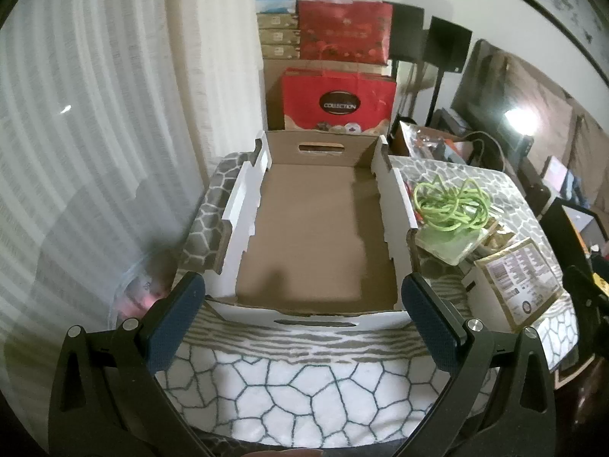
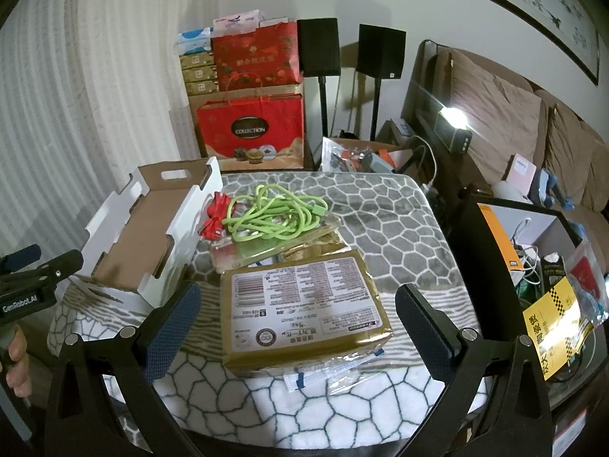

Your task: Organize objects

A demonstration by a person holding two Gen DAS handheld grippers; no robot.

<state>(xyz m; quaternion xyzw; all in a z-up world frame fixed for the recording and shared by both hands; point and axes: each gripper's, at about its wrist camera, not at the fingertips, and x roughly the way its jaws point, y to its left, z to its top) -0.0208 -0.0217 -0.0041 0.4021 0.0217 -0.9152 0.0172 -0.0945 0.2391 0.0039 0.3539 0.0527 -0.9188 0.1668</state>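
Observation:
An empty cardboard box (image 1: pixel 312 236) with white outer walls stands on the patterned blanket; it also shows at the left of the right wrist view (image 2: pixel 133 228). My left gripper (image 1: pixel 304 308) is open, hovering just before the box's near wall. To the box's right lies a pile: a green cable (image 2: pixel 278 213) and a red cable (image 2: pixel 215 217) on a clear packet (image 2: pixel 243 255), and a gold packet (image 2: pixel 304 304) with a white label. The green cable (image 1: pixel 449 205) and gold packet (image 1: pixel 514 285) also show in the left wrist view. My right gripper (image 2: pixel 300 316) is open, its fingers on either side of the gold packet.
Red gift bags (image 2: pixel 251 133) and stacked boxes stand behind the table. Two black speakers (image 2: pixel 380 51) on stands are at the back. A dark side table (image 2: pixel 533 247) with clutter and a sofa are to the right. A curtain (image 1: pixel 95 114) hangs at the left.

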